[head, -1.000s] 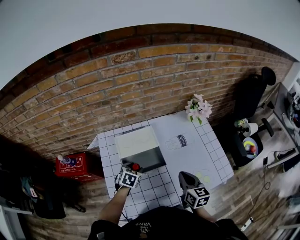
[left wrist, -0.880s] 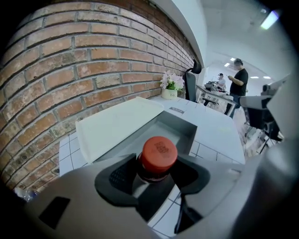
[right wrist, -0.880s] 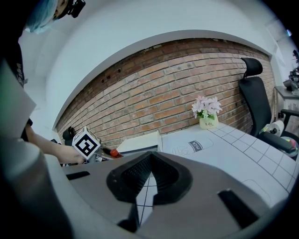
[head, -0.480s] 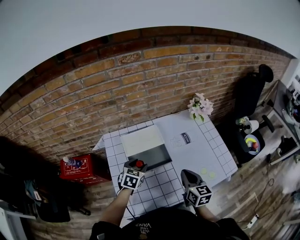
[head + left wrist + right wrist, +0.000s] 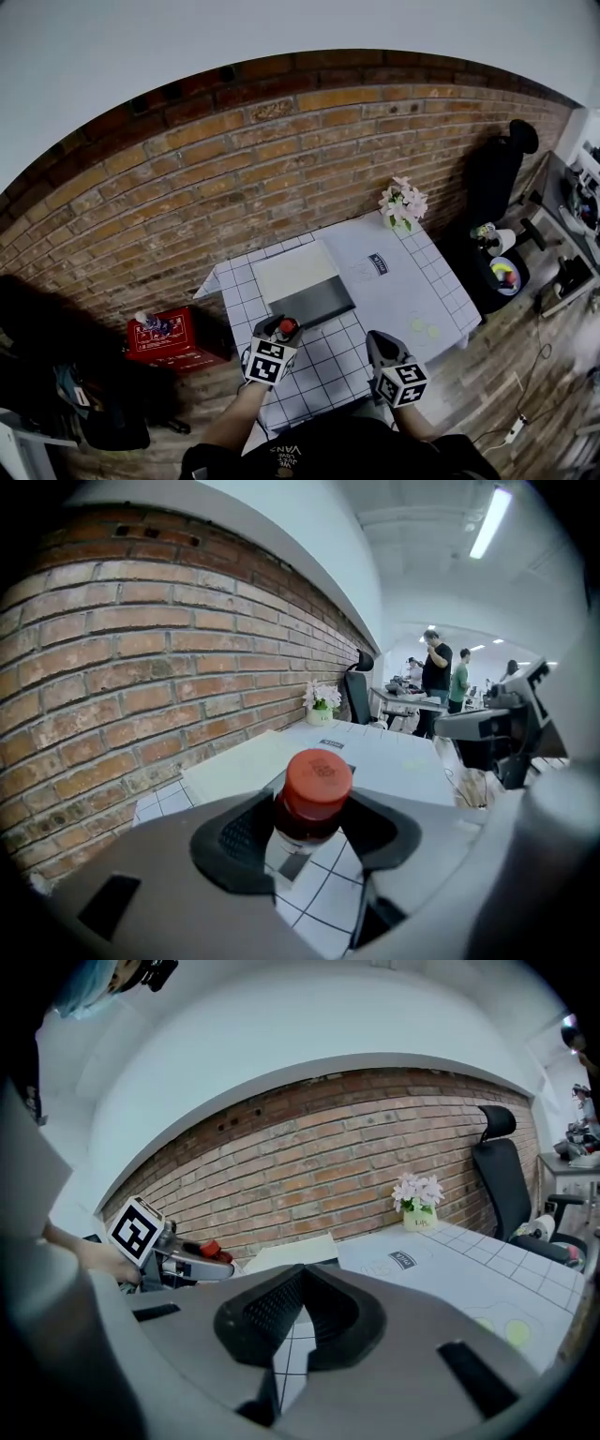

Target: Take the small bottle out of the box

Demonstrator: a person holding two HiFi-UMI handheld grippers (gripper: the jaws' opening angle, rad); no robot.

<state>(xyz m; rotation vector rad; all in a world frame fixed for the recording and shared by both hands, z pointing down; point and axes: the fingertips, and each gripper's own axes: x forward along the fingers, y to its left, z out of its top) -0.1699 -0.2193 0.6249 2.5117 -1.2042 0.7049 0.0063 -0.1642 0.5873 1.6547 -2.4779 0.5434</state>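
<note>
At lower centre of the head view, our left gripper (image 5: 283, 333) is clamped on the bottle (image 5: 288, 326) just under its red cap. The bottle is clear of the box (image 5: 298, 272), whereas a second ago it overlapped the opening. Our right gripper (image 5: 378, 339) is closed and empty. Held so high, the bottle could tilt and slip.

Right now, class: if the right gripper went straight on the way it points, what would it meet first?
Probably the white grid-lined tabletop just ahead of the right gripper, since it tilts slightly down; the open grey box with white lid lies beyond. Depth is unclear.
</note>
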